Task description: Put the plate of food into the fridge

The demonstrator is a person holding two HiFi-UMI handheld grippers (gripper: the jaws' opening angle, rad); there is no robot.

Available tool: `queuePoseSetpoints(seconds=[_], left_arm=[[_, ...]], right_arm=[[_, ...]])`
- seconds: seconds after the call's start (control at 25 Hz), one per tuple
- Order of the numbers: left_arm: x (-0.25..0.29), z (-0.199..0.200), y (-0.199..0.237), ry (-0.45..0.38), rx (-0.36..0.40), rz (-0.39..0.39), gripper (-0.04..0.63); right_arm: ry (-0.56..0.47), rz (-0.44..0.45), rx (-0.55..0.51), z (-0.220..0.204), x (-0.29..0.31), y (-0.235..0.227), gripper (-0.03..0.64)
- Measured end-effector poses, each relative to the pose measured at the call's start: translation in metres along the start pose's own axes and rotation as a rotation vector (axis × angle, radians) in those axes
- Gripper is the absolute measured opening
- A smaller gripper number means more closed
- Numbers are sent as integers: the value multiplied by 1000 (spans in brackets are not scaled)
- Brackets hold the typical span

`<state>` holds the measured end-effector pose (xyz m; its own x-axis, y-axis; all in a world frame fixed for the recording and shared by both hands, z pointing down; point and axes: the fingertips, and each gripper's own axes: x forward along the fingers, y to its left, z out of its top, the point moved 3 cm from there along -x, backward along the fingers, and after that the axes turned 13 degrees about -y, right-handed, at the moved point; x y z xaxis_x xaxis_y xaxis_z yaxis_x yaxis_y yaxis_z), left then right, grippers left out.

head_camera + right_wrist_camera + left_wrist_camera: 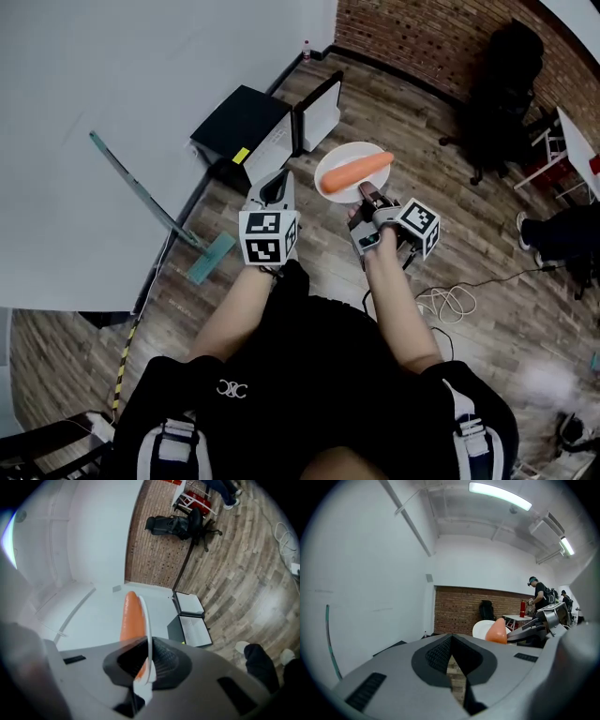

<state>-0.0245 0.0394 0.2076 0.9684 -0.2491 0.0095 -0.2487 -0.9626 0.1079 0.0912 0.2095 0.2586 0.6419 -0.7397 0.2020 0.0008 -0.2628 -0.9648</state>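
- head view, far left: a white wall (141,84) filled that side, and a teal-handled floor squeegee (155,206) leaned against it, its blade on the wooden floor (469,244).
- just right of the squeegee, a small black fridge (242,122) sat on the floor against the wall, with white panels on the side facing the person.
- the left gripper (275,187) was held out level in front of the person's body, its marker cube towards the camera; in the left gripper view its pads met at the tips and nothing sat between them.
- right of it, the white plate (349,153) hung in the air above the floor, near the fridge but not in it, with one carrot (354,170) lying across it.
- the right gripper (367,195) was clamped on the plate's near rim; the right gripper view showed the rim edge-on between the pads, with the carrot on its left face.
- the two grippers were side by side, near each other but not touching.
- further right, a white cable (450,302) lay coiled on the floor.
- at the upper right, a black office chair (502,84) stood before a brick wall (422,37).
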Motion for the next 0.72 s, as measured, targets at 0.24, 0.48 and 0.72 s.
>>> queuePoseSetpoints(seconds=[0.24, 0.48, 0.72], left_arm=[[58, 15, 34, -40, -15, -7, -3], [147, 30, 91, -21, -56, -8, -3], [193, 27, 125, -5, -67, -28, -3]], right_arm=[[-2, -4, -24, 11, 58, 15, 29], [-6, -25, -28, 22, 149, 45, 34], [-8, -32, -32, 22, 206, 54, 35]])
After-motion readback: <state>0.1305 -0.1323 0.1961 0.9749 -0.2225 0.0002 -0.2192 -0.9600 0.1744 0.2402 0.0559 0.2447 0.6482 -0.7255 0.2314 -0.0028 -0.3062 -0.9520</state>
